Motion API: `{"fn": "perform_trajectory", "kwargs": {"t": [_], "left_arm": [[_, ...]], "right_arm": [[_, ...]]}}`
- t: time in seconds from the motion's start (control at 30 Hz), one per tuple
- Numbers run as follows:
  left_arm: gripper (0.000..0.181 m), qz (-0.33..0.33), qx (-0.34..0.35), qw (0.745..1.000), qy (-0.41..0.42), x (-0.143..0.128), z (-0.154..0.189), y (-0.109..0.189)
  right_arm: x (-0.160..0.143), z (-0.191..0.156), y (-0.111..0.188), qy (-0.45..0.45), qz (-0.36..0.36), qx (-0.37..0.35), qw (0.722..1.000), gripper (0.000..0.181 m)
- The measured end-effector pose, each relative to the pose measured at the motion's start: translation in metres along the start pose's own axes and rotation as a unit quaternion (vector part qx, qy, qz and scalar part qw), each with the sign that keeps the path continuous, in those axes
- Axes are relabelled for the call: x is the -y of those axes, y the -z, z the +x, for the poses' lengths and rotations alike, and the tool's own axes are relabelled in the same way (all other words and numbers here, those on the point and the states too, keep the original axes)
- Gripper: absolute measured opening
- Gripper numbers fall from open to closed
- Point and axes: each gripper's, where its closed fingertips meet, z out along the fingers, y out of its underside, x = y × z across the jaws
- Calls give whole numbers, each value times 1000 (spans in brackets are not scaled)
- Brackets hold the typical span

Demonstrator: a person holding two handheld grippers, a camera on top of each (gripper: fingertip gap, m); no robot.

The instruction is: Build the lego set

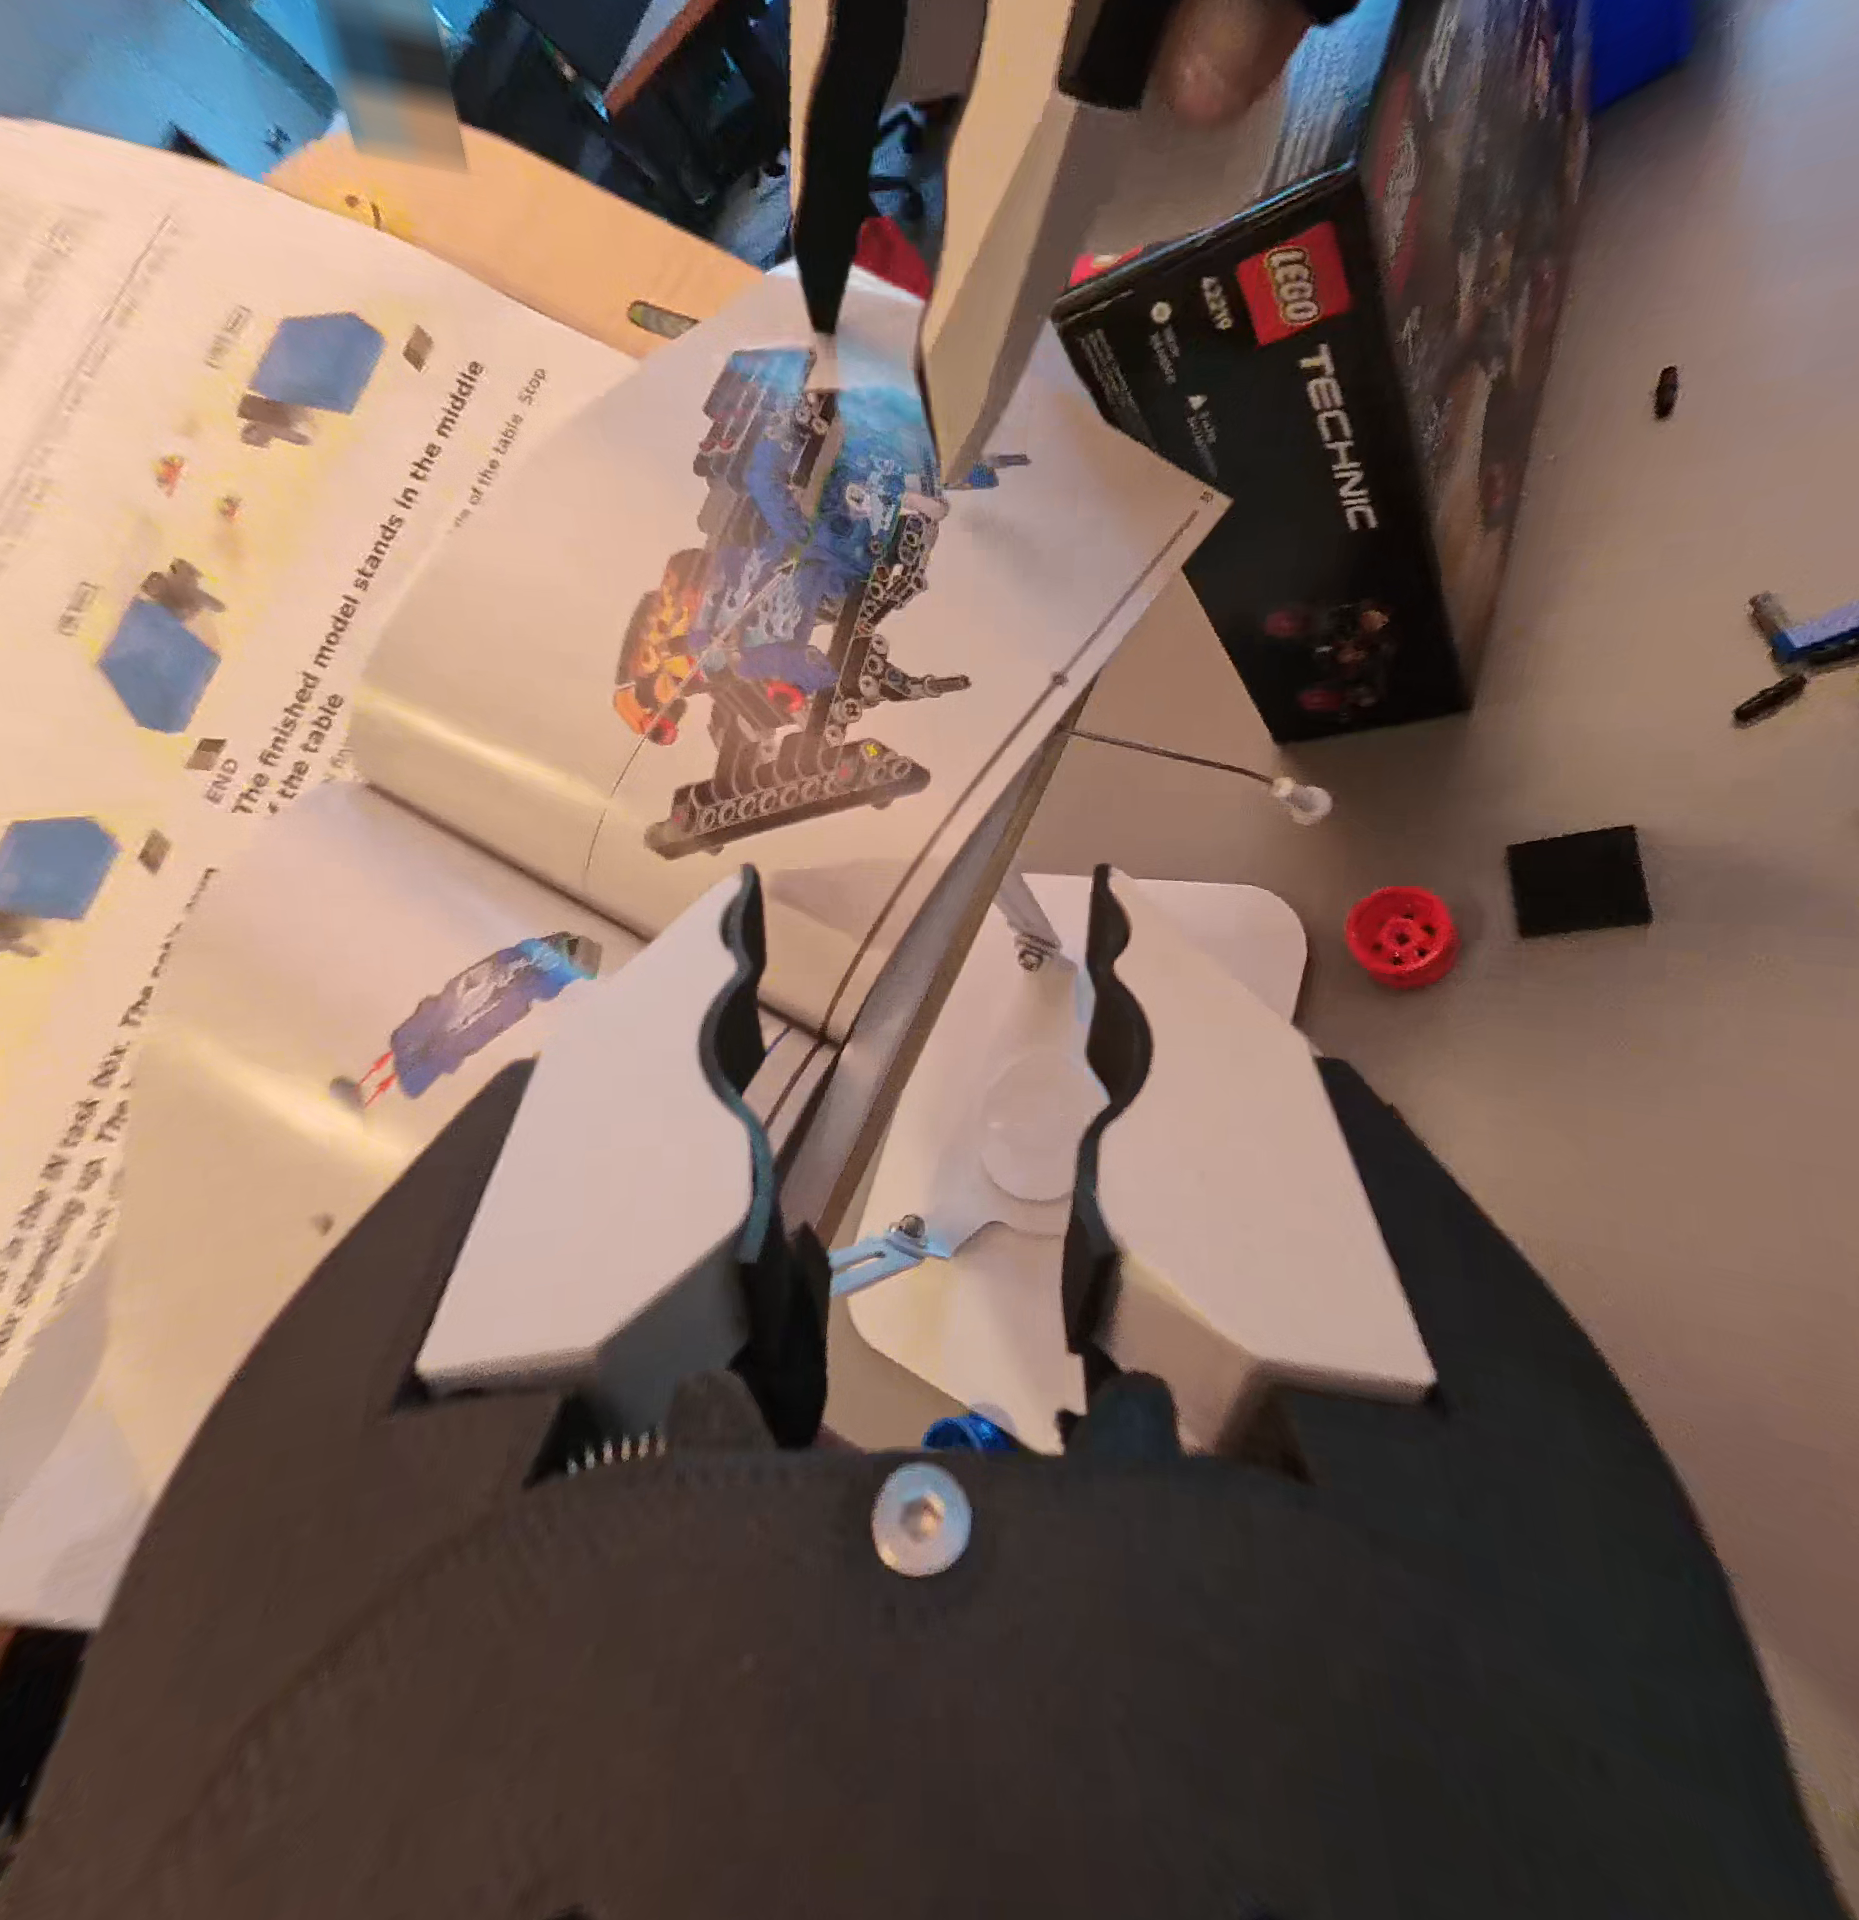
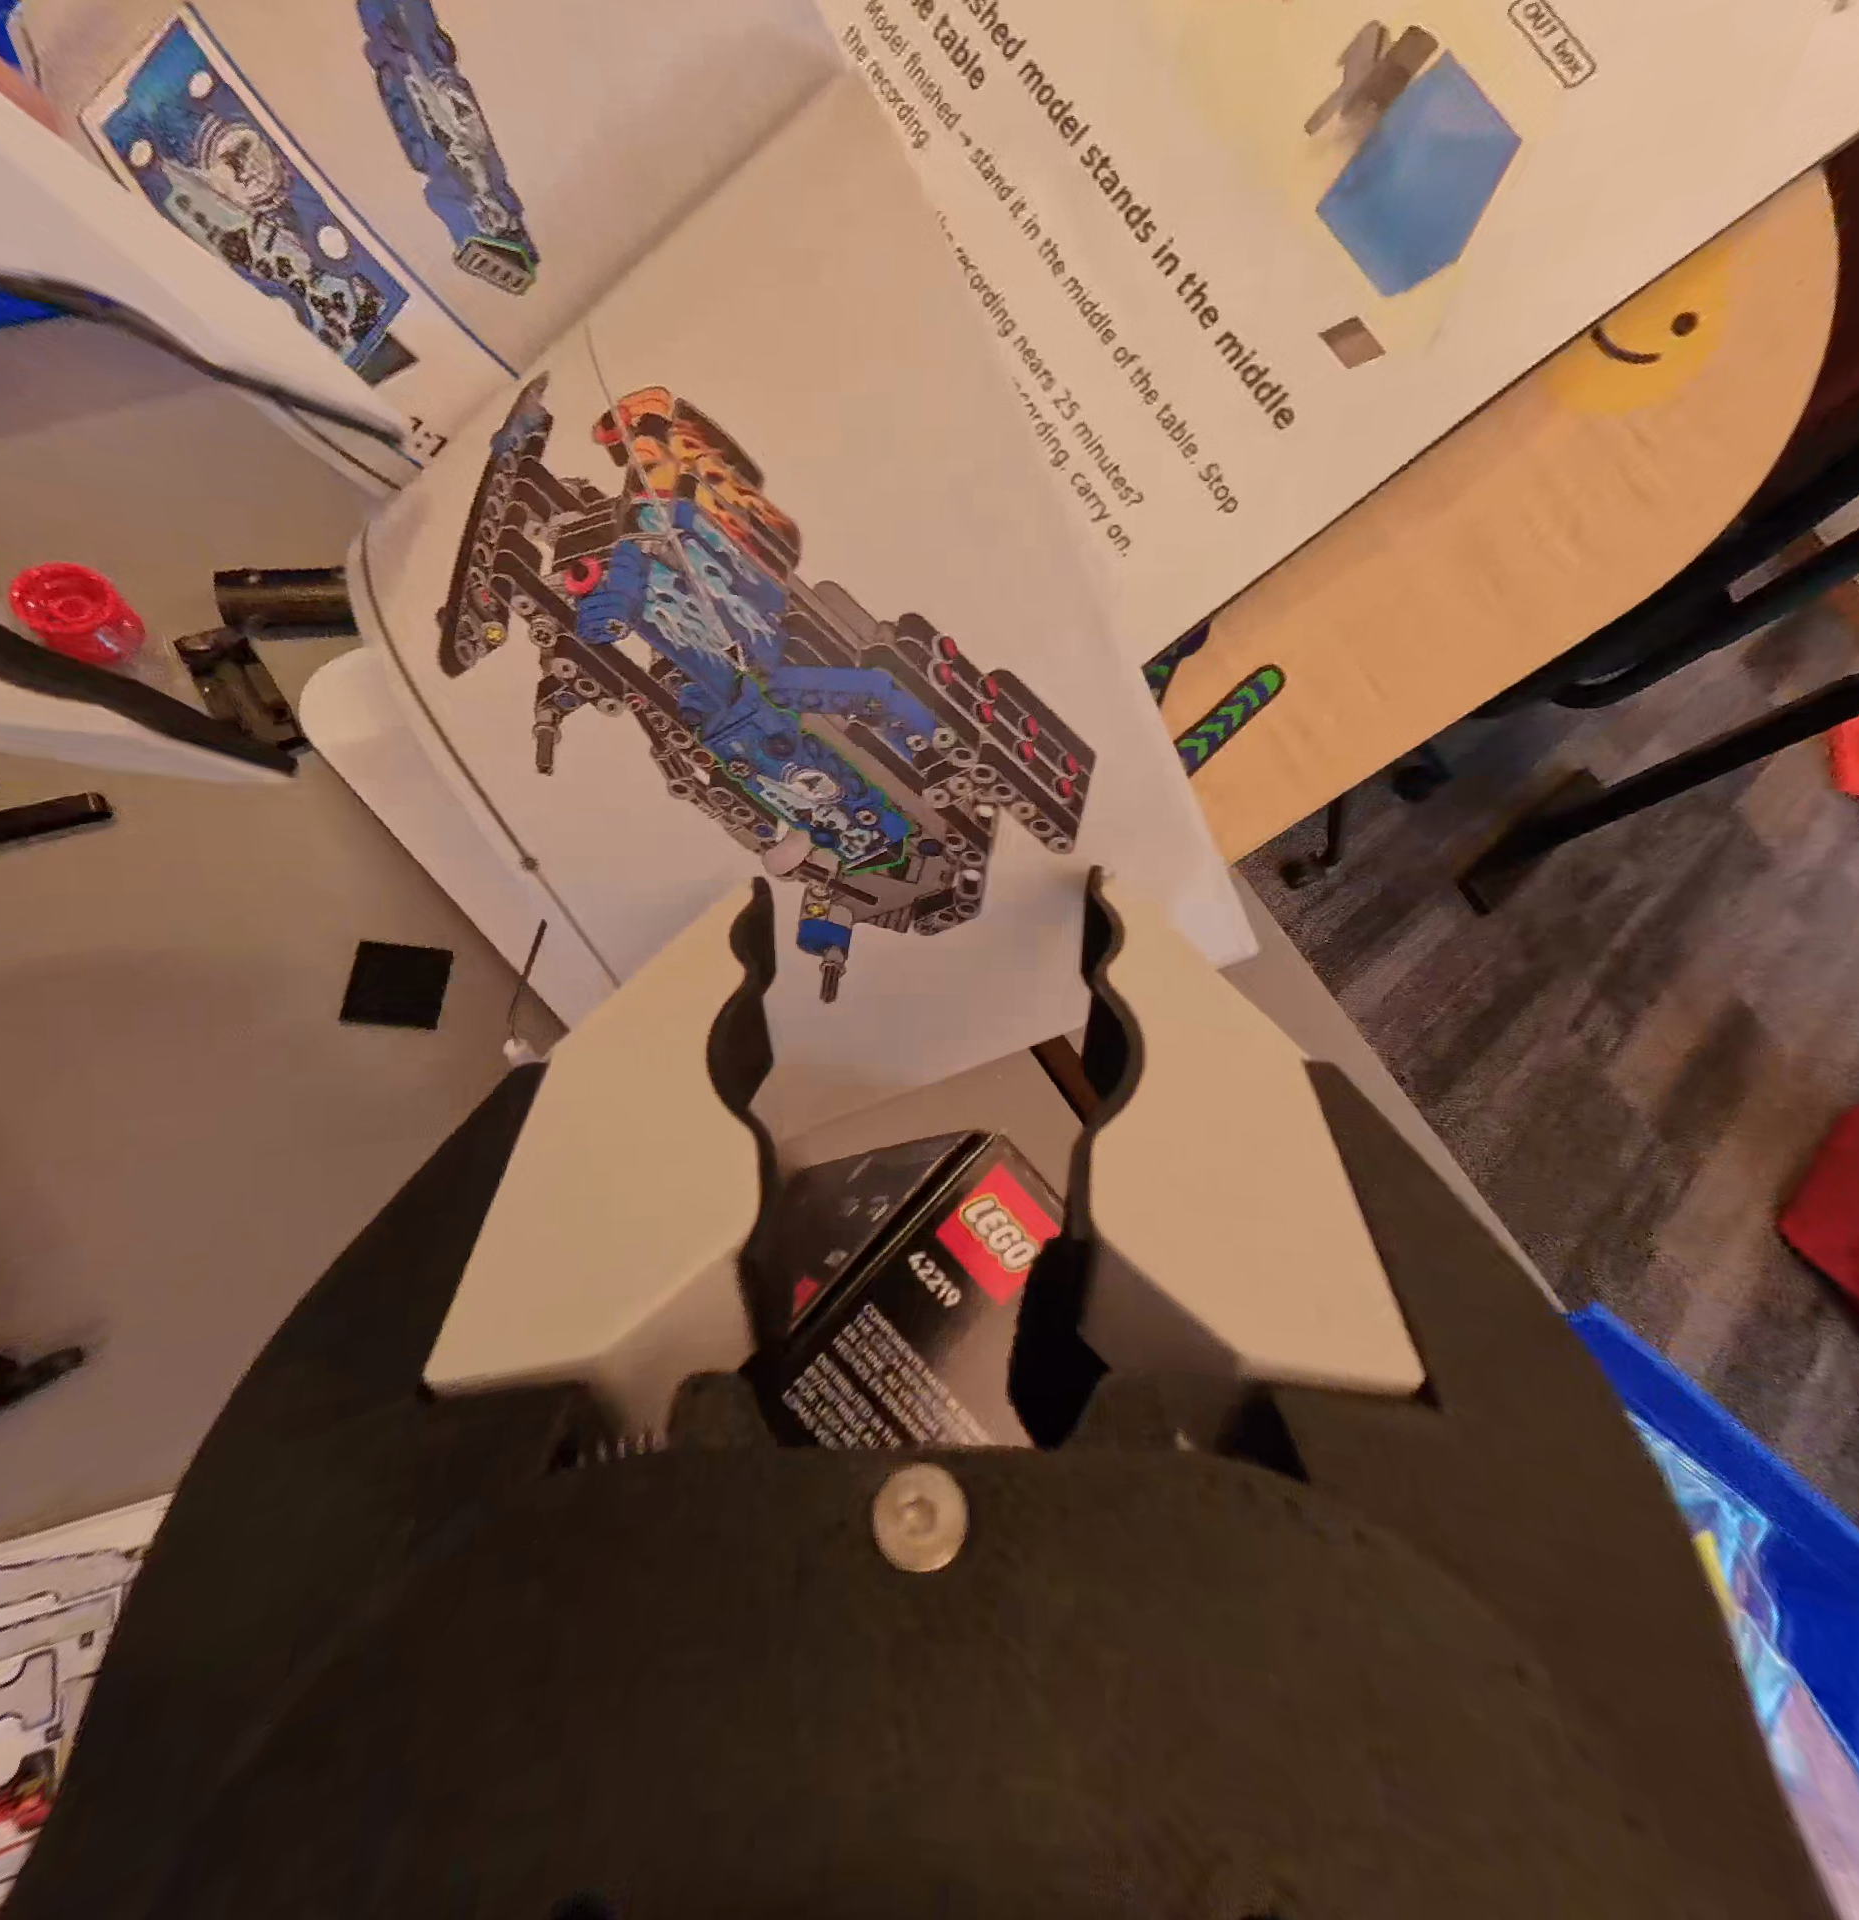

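The open instruction booklet [image 1: 613, 644] lies left of centre, and its right-hand page with a picture of the blue and black model curls up. My left gripper [image 1: 923, 904] is open, and the lifted page edge [image 1: 966, 894] stands between its jaws. My right gripper [image 1: 883, 405] comes in from above, open, with its fingertips at the far end of that page. In the right wrist view the right gripper [image 2: 927, 894] is open over the page [image 2: 759, 644], gripping nothing. The black set box [image 1: 1320, 468] stands at the right and also lies under the right gripper [image 2: 904, 1278].
A red wheel hub [image 1: 1401, 935] and a black square [image 1: 1577, 881] lie on the grey table to the right. Blue and black loose parts [image 1: 1818, 634] lie at the far right. A printed paper sheet [image 1: 177, 520] lies under the booklet. A blue bin [image 2: 1787, 1558] stands by the table edge. My left gripper's tips are some 15 cm from the red wheel hub [image 1: 1401, 935].
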Motion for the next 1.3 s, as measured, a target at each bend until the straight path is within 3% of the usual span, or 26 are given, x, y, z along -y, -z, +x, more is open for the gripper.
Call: {"fn": "perform_trajectory", "kwargs": {"t": [0.2, 0.3, 0.4, 0.47, 0.57, 0.93, 1.13, 1.3], "left_arm": [[62, 21, 1, 1000, 7, -2, 3, -10], [61, 8, 0, 1000, -11, -5, 7, -11], [60, 14, -1, 1000, -7, -5, 7, -11], [58, 12, -6, 1000, 1, -7, 7, -10], [58, 10, -3, 1000, -3, -9, 7, -11], [59, 8, -2, 1000, -5, -10, 9, -16], [60, 8, -1, 1000, -10, -10, 10, -16], [60, 10, 1, 1000, -13, -10, 10, -16]], "right_arm": [[0, 5, -7, -1, 5, 6, 1000, 48], [-2, -1, -10, 5, -2, 21, 1000, 29], [-2, -2, -12, 15, -4, 12, 1000, 24], [2, 2, -9, 15, 3, -7, 1000, 27], [2, 11, -6, 1, 4, -38, 999, 48], [1, 21, -6, 1, 9, -68, 998, 52], [-1, 20, -7, 19, -4, -84, 996, 37], [0, 16, -12, 39, -10, -85, 996, 14]]}}
